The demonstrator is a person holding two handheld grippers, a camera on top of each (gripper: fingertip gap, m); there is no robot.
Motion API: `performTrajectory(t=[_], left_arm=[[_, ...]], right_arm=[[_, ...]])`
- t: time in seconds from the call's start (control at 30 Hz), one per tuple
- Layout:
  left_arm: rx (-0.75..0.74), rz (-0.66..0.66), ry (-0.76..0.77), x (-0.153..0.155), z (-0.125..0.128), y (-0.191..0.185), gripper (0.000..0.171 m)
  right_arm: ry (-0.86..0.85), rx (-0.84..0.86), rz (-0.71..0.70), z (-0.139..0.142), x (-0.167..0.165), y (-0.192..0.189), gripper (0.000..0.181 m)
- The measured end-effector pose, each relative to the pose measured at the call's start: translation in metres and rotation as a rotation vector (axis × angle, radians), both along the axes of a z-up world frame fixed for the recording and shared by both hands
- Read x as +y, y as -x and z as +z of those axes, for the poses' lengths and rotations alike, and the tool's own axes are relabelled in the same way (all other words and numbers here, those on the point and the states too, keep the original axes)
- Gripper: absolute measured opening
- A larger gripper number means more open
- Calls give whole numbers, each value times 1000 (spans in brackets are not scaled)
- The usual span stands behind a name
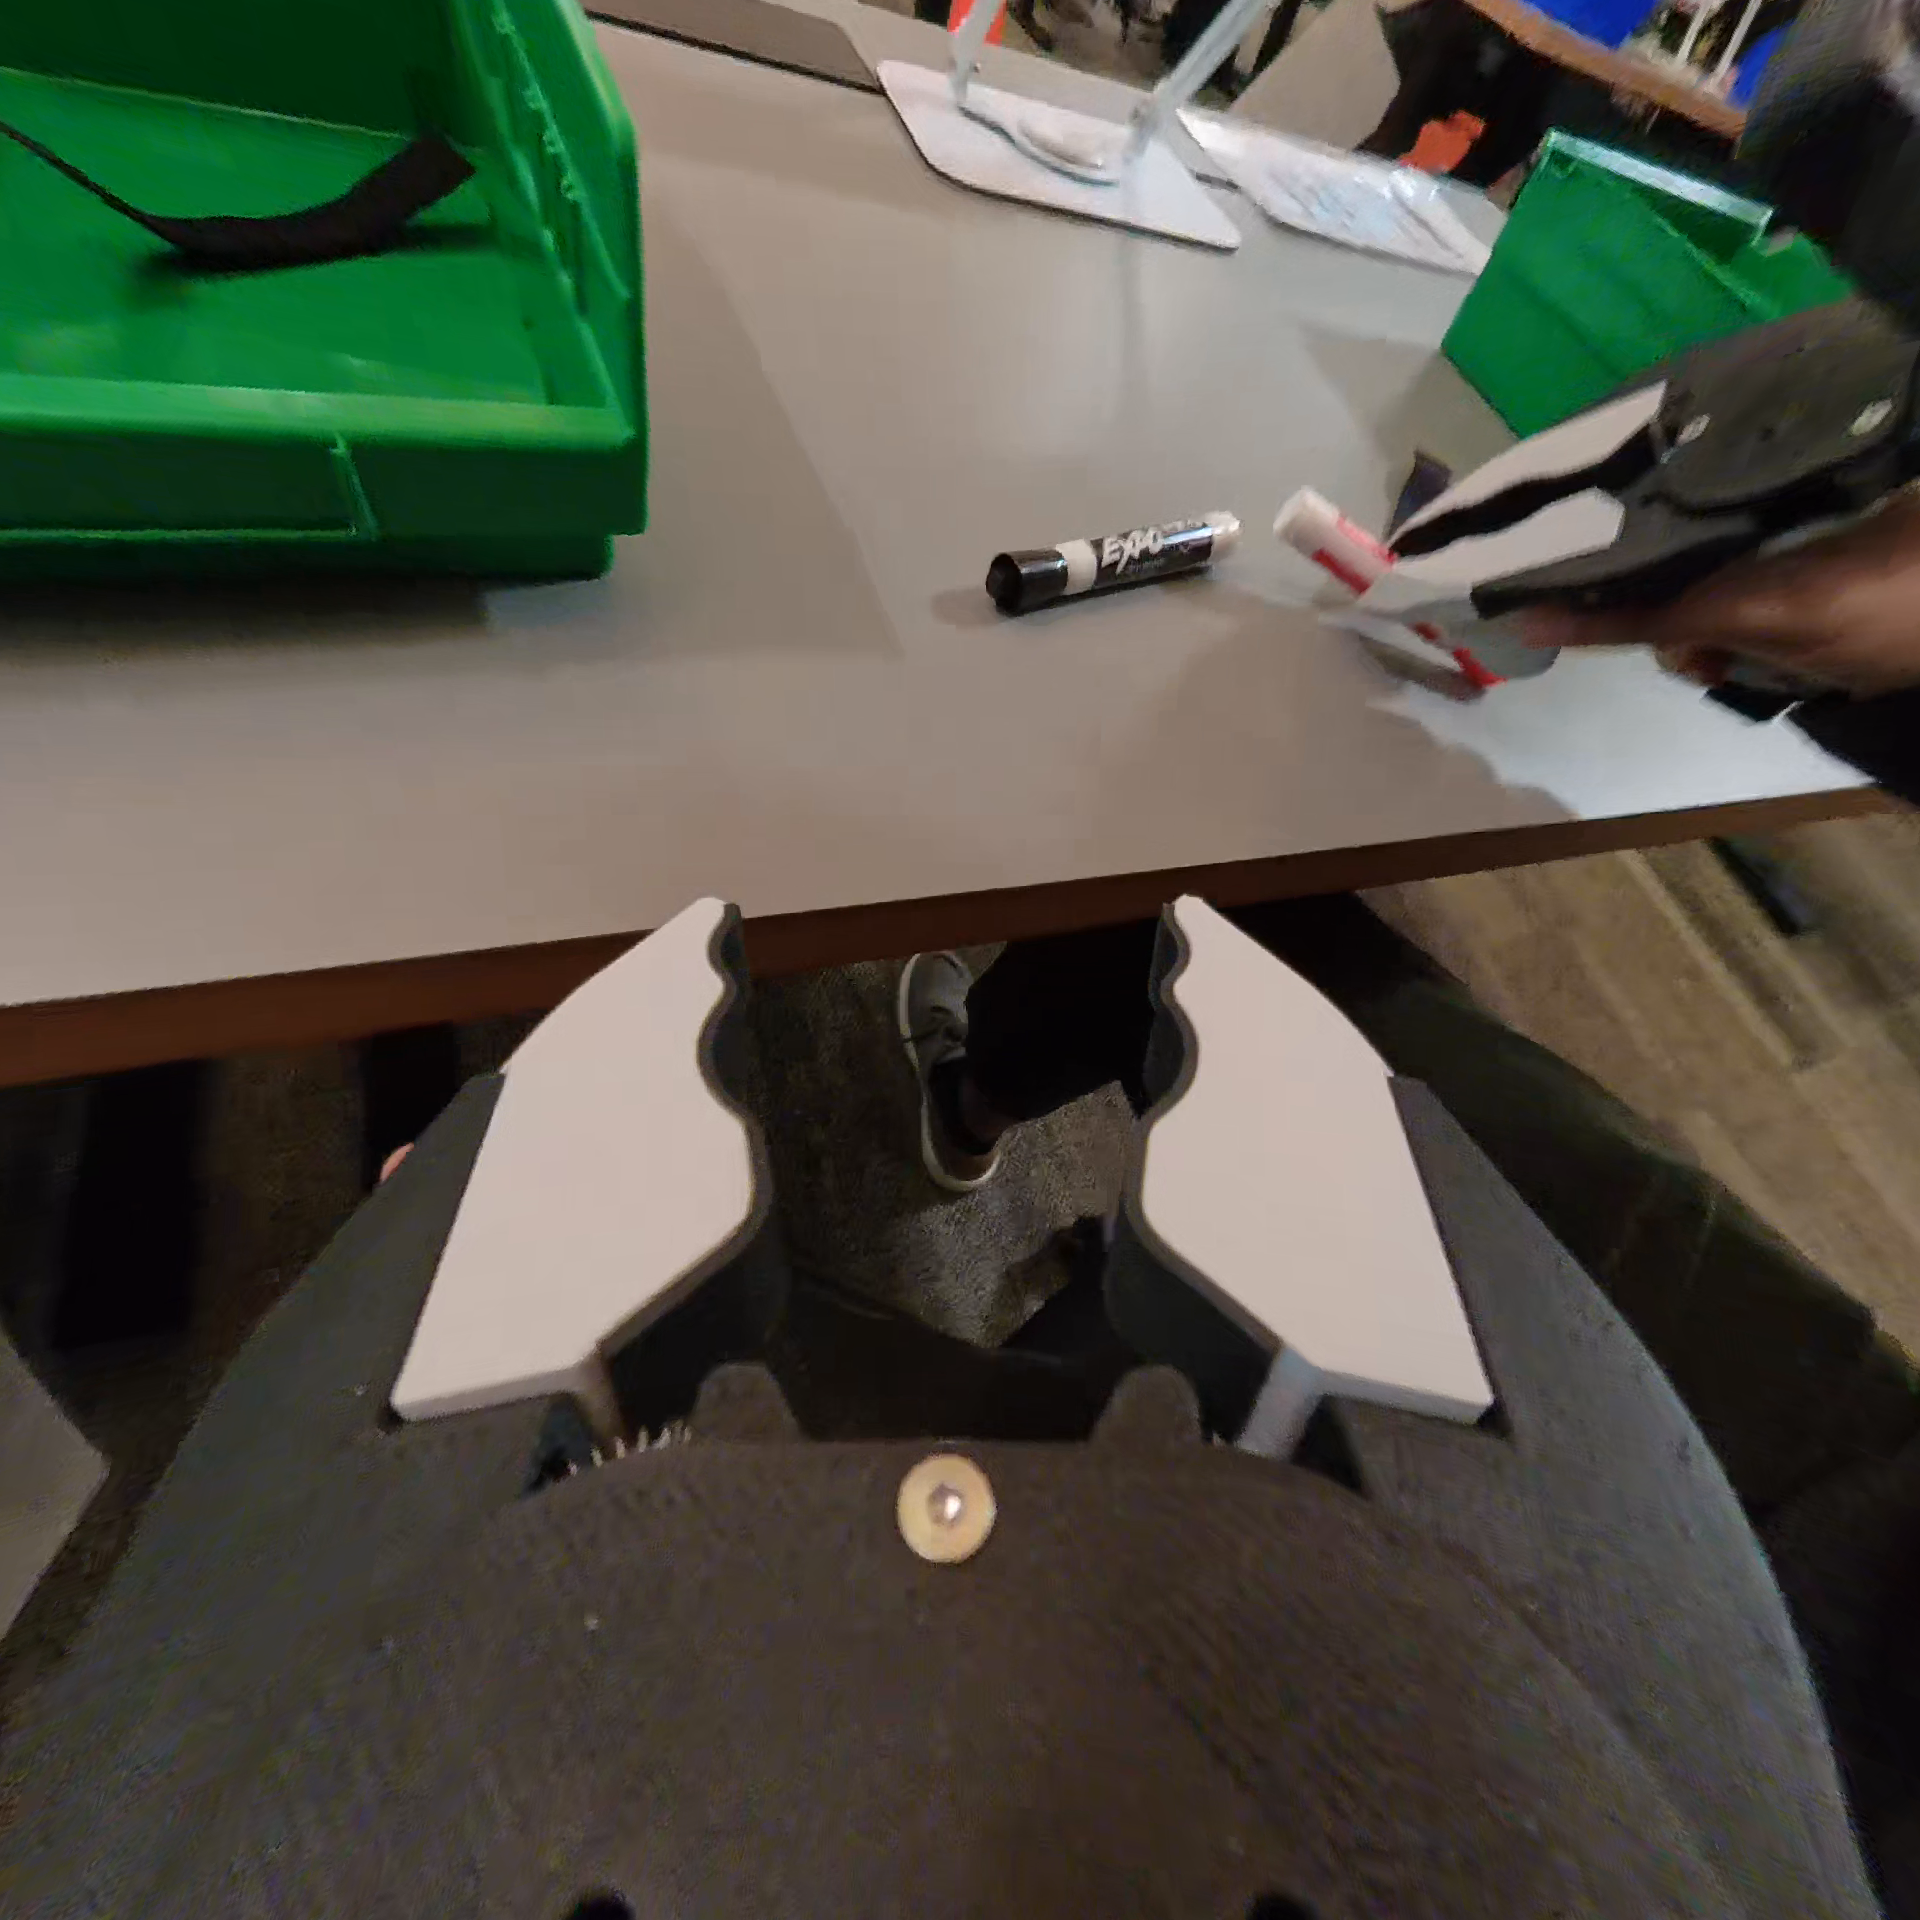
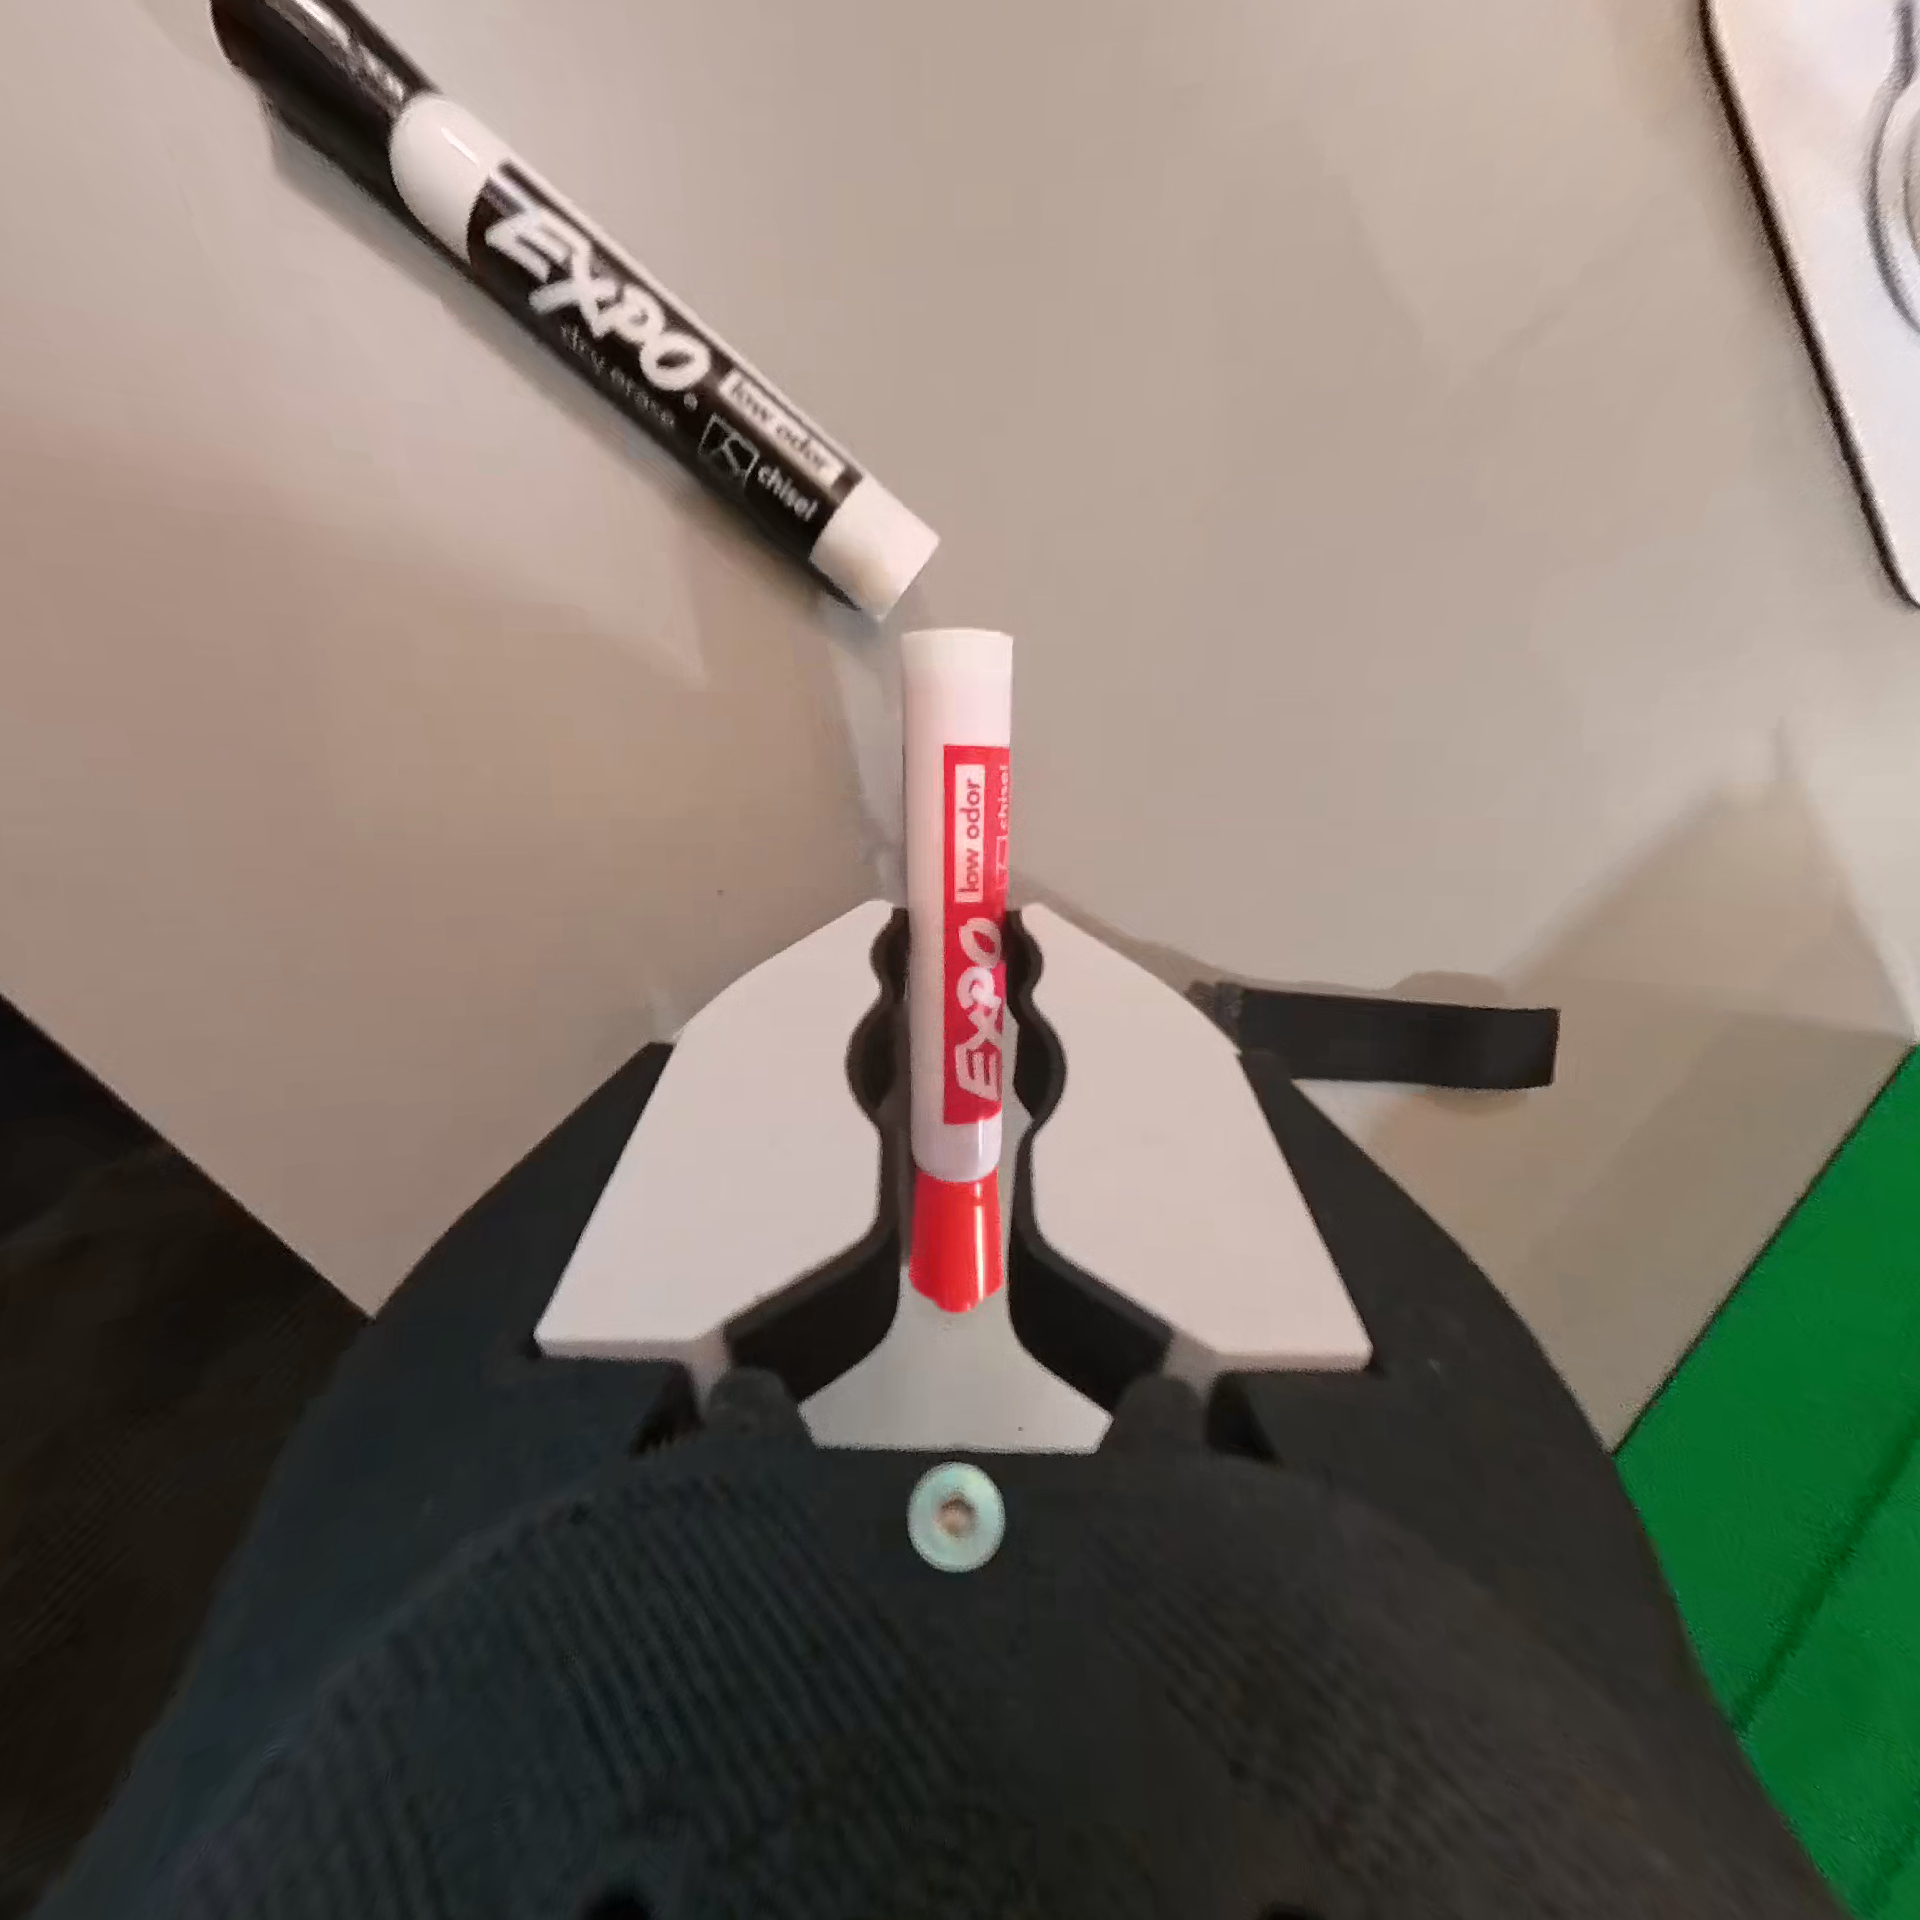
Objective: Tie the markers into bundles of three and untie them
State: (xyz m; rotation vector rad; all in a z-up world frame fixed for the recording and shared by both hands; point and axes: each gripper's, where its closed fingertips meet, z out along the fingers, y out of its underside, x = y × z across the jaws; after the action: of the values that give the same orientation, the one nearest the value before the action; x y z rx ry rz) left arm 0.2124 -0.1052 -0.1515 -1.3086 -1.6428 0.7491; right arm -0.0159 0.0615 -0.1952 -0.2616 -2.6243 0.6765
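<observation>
My right gripper (image 2: 956, 920) is shut on a red and white marker (image 2: 956, 769), which lies lengthwise between the fingers with its red cap toward the gripper's base. A black marker (image 2: 582, 312) lies on the grey table (image 2: 1351, 520) just past the red marker's white end. In the left wrist view the right gripper (image 1: 1392, 566) holds the red marker (image 1: 1325, 530) low over the table, right of the black marker (image 1: 1112, 561). My left gripper (image 1: 951, 920) is open and empty, off the table's near edge and below it.
A green bin (image 1: 312, 416) holding a black strap (image 1: 291, 218) stands at the table's left. A second green bin (image 1: 1621, 301) stands at the right. White stand bases (image 1: 1060, 156) are at the back. A black strap (image 2: 1392, 1039) lies beside the right gripper. A person's shoe (image 1: 935, 1060) shows under the table. The gap from one gripper's tips to the other's is roughly 30 centimetres.
</observation>
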Motion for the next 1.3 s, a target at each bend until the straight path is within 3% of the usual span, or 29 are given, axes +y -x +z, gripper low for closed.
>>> performTrajectory(t=[0.1, 0.3, 0.53, 0.7, 0.77, 0.87, 1.3], left_arm=[[45, 0, -43, 0, 7, 2, 74], [-37, -45, 54, 5, -10, 14, 75], [-38, -87, 84, 17, -9, 21, 75], [-27, -132, 83, 26, -8, 37, 74], [-28, -158, 86, 32, -9, 45, 74], [-31, -200, 91, 43, -10, 55, 74], [-45, -269, 90, 61, -14, 70, 75]], right_arm=[[23, -6, 11, -3, 1, -4, 18], [66, 33, 26, -2, 0, 2, 19], [172, 25, 30, 7, 1, -1, 37], [168, 21, -51, 3, 25, 10, 39], [173, 11, -75, -2, 36, 13, 38], [202, 21, -118, 0, 50, 18, 17], [273, -20, -152, 1, 70, 20, 27]])
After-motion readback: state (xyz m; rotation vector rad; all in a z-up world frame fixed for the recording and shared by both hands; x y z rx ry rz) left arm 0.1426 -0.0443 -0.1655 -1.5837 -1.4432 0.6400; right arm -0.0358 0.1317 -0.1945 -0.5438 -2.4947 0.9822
